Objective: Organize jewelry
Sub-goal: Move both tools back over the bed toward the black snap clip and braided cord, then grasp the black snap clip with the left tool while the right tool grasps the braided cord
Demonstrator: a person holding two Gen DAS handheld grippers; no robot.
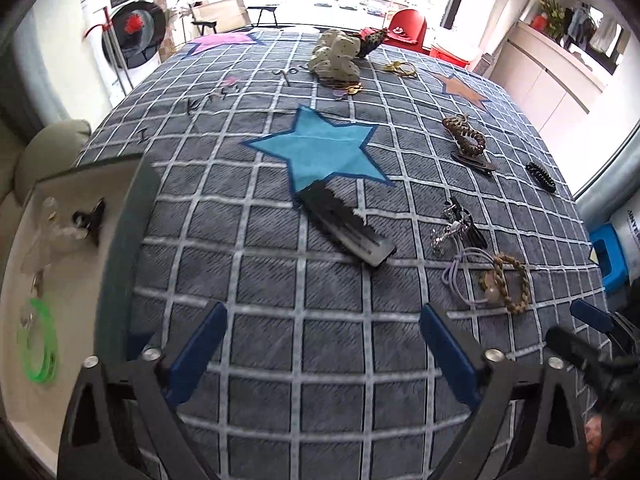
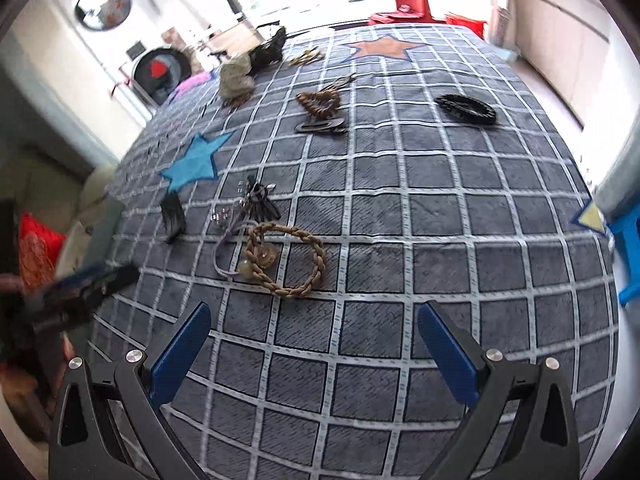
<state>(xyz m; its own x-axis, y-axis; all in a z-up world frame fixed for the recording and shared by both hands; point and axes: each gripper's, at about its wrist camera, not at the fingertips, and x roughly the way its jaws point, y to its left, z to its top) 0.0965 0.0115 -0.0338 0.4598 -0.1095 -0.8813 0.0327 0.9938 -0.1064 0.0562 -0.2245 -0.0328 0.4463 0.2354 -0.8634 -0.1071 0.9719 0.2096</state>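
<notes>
- A grey checked cloth [image 1: 304, 360] sewn with stars covers the table, and hair ties and ornaments lie scattered across it.
- The left gripper [image 1: 322, 344] hangs over bare cloth with its blue-padded jaws spread wide and nothing between them.
- Just beyond it, a black comb-style clip [image 1: 346, 226] lies slantwise, one end overlapping the lower point of a blue star patch [image 1: 320, 148].
- At the cloth's left edge stands a white tray with a dark rim [image 1: 138, 240]; inside it are a small black claw clip [image 1: 90, 218], a green ring [image 1: 38, 344] and some clear pieces too blurred to name.
- The right gripper [image 2: 314, 336] is likewise released, jaws apart and empty, above the checks.
- Just ahead of it lies a braided brown band [image 2: 294, 260], touching a lilac elastic [image 2: 222, 248] and pale beads.
- Behind that sits a tangle of black and silver pieces [image 2: 256, 198].
- Farther off, a brown coiled tie [image 2: 320, 102] rests just beside a flat dark barrette [image 2: 320, 126].
- A black spiral band [image 2: 466, 108] lies well apart to the right.
- At the far edge, a cream dotted scrunchie [image 1: 334, 58] touches a dark piece beside it, and a gold tie [image 1: 400, 68] lies near.
- In the right wrist view the left tool appears as a blurred dark shape at the lower left.
</notes>
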